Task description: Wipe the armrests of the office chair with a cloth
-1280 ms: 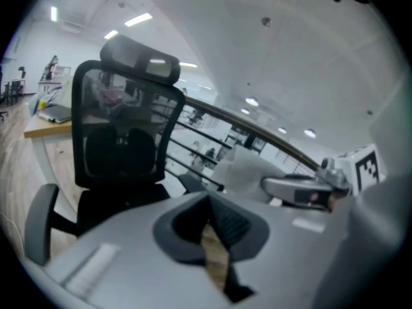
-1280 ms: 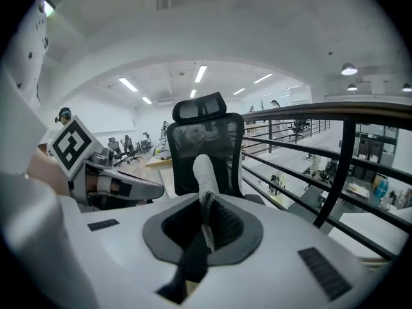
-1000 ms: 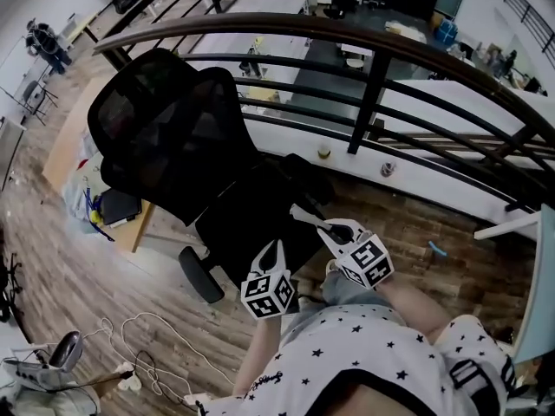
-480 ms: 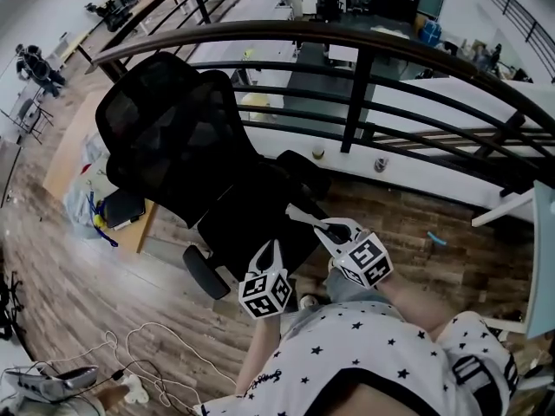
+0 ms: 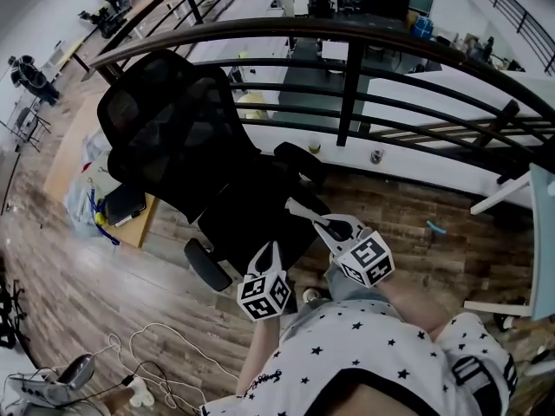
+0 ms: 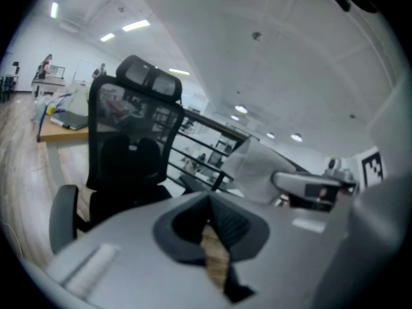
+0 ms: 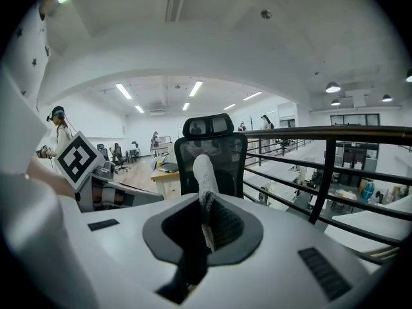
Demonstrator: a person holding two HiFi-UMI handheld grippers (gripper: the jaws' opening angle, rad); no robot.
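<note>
The black mesh office chair stands in front of me, its padded armrests at the near left and the far right. My right gripper reaches over the seat, shut on a white cloth that sticks up from between its jaws. My left gripper hovers over the seat's front edge. Its jaws are closed together with nothing held. In the left gripper view the chair is ahead, one armrest at the lower left, and the cloth at the right.
A black railing with a wooden handrail curves behind the chair. A wooden desk with bags stands to the left. White cables lie on the plank floor at the lower left. A white table edge is at the right.
The head view has drifted slightly, so the chair sits a little higher and further right. Both grippers keep nearly the same places and states.
</note>
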